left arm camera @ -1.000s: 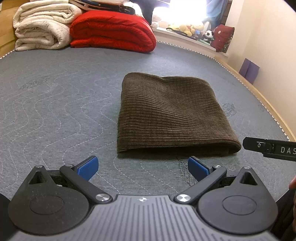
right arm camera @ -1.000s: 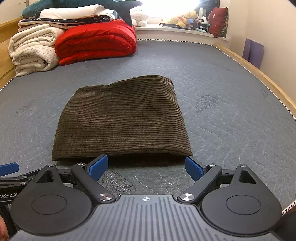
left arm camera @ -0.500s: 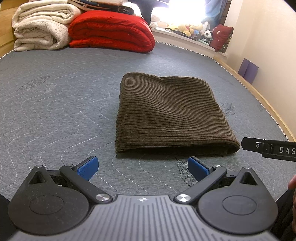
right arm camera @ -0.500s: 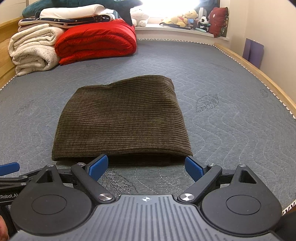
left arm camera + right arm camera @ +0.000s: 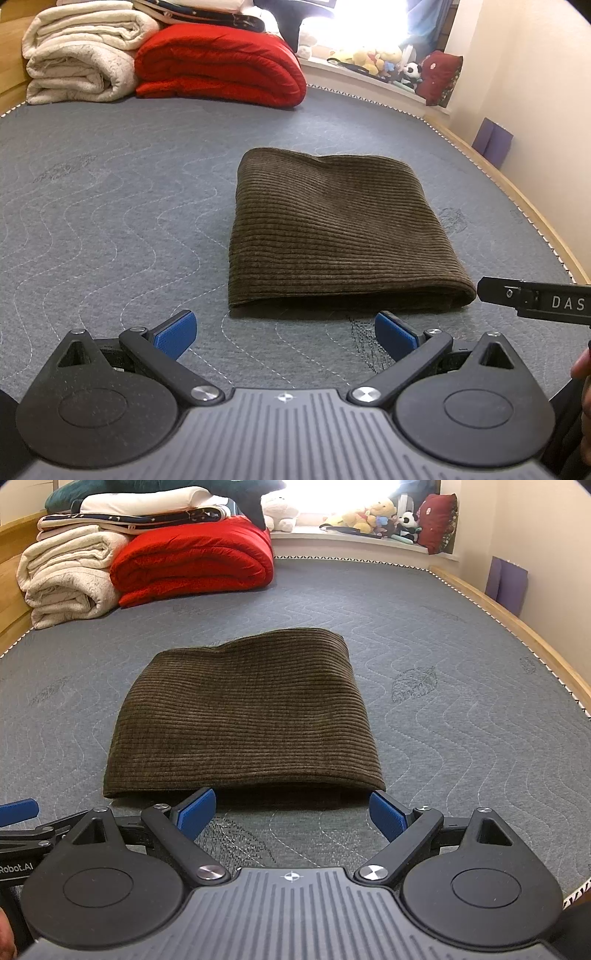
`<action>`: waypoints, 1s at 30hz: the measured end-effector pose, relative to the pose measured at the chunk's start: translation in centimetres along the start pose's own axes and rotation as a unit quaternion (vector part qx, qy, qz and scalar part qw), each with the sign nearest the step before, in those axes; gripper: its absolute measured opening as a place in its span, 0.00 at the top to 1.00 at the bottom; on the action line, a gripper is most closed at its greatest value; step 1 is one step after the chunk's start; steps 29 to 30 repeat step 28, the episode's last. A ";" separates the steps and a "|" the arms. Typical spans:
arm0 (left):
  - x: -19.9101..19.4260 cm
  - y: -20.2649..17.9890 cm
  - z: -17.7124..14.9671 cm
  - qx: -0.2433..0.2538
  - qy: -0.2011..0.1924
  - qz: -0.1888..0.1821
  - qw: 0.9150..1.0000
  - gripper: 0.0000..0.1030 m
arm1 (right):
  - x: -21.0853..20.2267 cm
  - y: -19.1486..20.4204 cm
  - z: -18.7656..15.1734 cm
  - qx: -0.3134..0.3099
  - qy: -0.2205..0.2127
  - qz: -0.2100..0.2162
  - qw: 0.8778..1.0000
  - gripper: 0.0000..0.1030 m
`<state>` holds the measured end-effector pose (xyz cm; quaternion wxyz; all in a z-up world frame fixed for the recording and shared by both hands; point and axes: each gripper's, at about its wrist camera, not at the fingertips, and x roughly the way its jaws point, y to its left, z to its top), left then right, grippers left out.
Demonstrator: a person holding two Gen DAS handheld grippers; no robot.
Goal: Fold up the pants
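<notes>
Since the pants (image 5: pixel 243 716) lie fully folded on the bed (image 5: pixel 443 701), both claws, left claw (image 5: pixel 284 334) and right claw (image 5: pixel 291 812), hover empty, spread wide, just short of their near edge.

The left black two-finger claw with blue pads (image 5: pixel 284 334) fills the bottom of its own view, fingers spread wide with nothing between them. The right black two-finger claw with blue pads (image 5: pixel 291 812) stands likewise wide apart and empty in its view. Each claw's side pokes into the other's frame: the right at middle right, the left at lower left.
</notes>
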<state>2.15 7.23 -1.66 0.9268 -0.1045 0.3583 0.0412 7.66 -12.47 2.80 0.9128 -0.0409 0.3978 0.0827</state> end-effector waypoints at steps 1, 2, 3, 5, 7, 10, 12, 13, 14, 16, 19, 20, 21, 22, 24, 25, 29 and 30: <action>0.0 0.0 0.0 0.000 0.000 0.000 1.000 0.00 | 0.0 0.0 0.0 0.000 0.000 0.000 1.000 0.12; 0.0 0.0 0.0 0.000 0.000 -0.001 1.000 0.00 | 0.0 0.0 0.0 0.000 0.000 0.000 1.000 0.12; 0.0 0.1 0.0 0.000 0.000 -0.001 1.000 0.00 | 0.0 0.0 0.0 0.000 0.000 0.000 1.000 0.12; 0.0 0.1 0.0 0.001 -0.001 -0.002 1.000 0.00 | 0.0 0.0 0.0 0.000 0.000 0.000 1.000 0.12; 0.0 0.1 0.0 0.001 -0.001 -0.002 1.000 0.00 | 0.0 0.0 0.0 0.000 0.000 0.000 1.000 0.12; 0.0 0.2 0.0 0.002 -0.001 -0.003 1.000 0.00 | 0.0 0.0 0.0 0.000 0.000 0.000 1.000 0.12; 0.0 0.2 0.1 0.002 -0.001 -0.003 1.000 0.00 | 0.0 0.0 0.0 0.000 0.000 0.000 1.000 0.12; 0.0 0.2 0.1 0.002 -0.001 -0.004 1.000 0.00 | 0.0 0.0 0.0 0.000 0.000 0.000 1.000 0.12; 0.0 0.2 0.1 0.002 -0.001 -0.003 1.000 0.00 | 0.0 0.0 0.0 0.000 0.000 0.000 1.000 0.12; 0.0 0.2 0.1 0.003 -0.001 -0.004 1.000 0.00 | 0.0 0.0 0.0 0.000 0.000 0.000 1.000 0.12; 0.1 0.3 0.1 0.003 -0.001 -0.004 1.000 0.00 | 0.0 0.0 0.0 0.000 0.001 0.000 1.000 0.12; 0.1 0.3 0.1 0.003 -0.001 -0.005 1.000 0.00 | 0.0 0.0 0.0 0.000 0.001 0.000 1.000 0.12; 0.0 0.3 0.1 0.004 -0.001 -0.005 1.000 0.00 | 0.0 0.0 0.1 0.000 0.001 0.000 1.000 0.12; 0.1 0.2 0.1 0.005 -0.002 -0.006 1.000 0.00 | 0.0 0.0 0.1 0.000 0.001 0.000 1.000 0.12; 0.0 0.3 0.0 0.006 -0.005 -0.009 1.000 0.00 | -0.1 0.0 0.1 0.000 0.001 0.000 1.000 0.12; -0.1 0.3 0.0 0.007 -0.007 -0.011 1.000 0.00 | -0.1 0.0 0.1 0.000 0.001 0.000 1.000 0.12; -0.2 0.2 0.0 0.009 -0.011 -0.011 1.000 0.00 | -0.1 0.0 0.1 0.000 0.001 0.000 1.000 0.12; -0.2 0.2 0.0 0.009 -0.011 -0.011 1.000 0.00 | -0.1 0.0 0.1 0.000 0.001 0.000 1.000 0.12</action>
